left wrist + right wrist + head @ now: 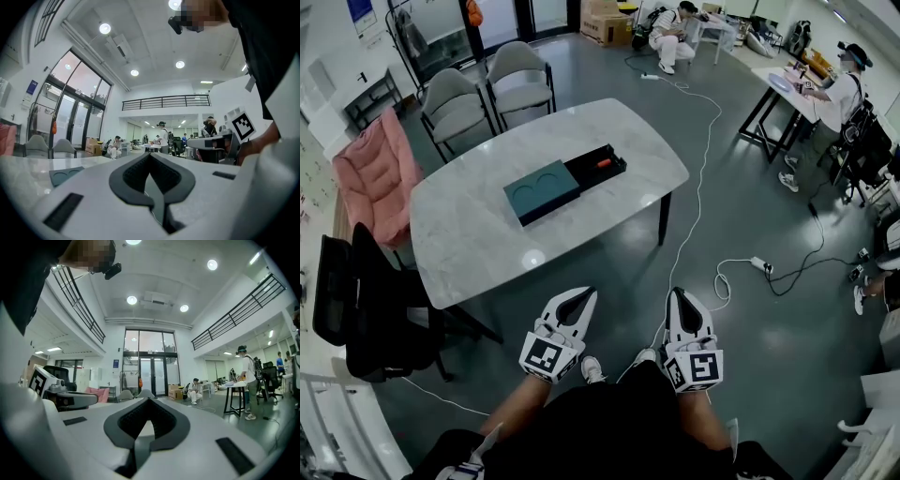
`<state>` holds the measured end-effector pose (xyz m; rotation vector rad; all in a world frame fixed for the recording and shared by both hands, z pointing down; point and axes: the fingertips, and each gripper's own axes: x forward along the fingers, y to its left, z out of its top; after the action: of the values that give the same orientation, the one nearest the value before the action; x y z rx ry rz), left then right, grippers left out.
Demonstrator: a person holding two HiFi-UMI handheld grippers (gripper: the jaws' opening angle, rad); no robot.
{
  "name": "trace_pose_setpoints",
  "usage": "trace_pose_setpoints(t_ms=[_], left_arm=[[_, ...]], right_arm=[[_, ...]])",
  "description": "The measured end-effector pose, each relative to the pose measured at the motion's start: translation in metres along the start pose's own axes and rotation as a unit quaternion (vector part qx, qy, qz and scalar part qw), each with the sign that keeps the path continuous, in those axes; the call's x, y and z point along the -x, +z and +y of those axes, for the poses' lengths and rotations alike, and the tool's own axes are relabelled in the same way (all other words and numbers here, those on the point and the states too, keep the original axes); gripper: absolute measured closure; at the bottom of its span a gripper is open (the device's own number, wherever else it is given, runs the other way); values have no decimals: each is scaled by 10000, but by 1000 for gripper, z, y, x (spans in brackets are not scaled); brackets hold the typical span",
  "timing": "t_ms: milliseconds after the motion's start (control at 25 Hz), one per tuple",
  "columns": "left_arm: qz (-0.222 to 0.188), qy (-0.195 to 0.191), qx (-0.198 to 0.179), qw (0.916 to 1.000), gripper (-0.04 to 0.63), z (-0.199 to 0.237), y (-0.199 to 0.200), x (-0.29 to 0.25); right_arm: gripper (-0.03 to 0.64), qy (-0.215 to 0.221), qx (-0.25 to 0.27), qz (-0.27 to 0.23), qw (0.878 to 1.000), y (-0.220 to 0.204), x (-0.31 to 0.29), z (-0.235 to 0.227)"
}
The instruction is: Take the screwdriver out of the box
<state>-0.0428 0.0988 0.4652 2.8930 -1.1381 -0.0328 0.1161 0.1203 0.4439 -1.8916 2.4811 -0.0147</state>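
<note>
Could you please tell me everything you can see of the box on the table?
The box is a long, flat, rectangular case lying diagonally near the middle of the pale, marble-look table. Its teal lid, with two shallow round recesses on top, covers the nearer part. The far end is an open black compartment holding a small orange-red item, probably the screwdriver, though it is too small to confirm. Only the table touches it.

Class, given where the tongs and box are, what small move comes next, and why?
Probably bring the right tongs forward toward the box: both it and the left tongs are shut, empty and short of the table, while the screwdriver lies in the box's open end.
</note>
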Motion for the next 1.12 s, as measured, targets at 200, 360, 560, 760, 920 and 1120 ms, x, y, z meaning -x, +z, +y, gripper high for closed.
trace_pose_setpoints(t_ms=[200,360,560,760,920,1120], left_arm=[[47,-29,35,10000,589,3,-4,-18],[69,-18,11,10000,589,7,-5,-38],[227,218,-21,9995,589,21,3,-69],[18,306,-175,9994,589,35,14,-107],[127,571,-248,9980,589,48,16,-129],[281,888,-347,9950,589,59,16,-148]], right_arm=[[594,-59,57,18,10000,0,-10,-14],[594,-56,32,25,10000,-2,-26,-31],[594,76,-44,-8,10000,-1,-57,-57],[594,339,21,-56,9994,-1,-88,-81],[594,593,-67,-56,9982,-4,-113,-103],[594,853,-127,29,9963,-10,-136,-130]])
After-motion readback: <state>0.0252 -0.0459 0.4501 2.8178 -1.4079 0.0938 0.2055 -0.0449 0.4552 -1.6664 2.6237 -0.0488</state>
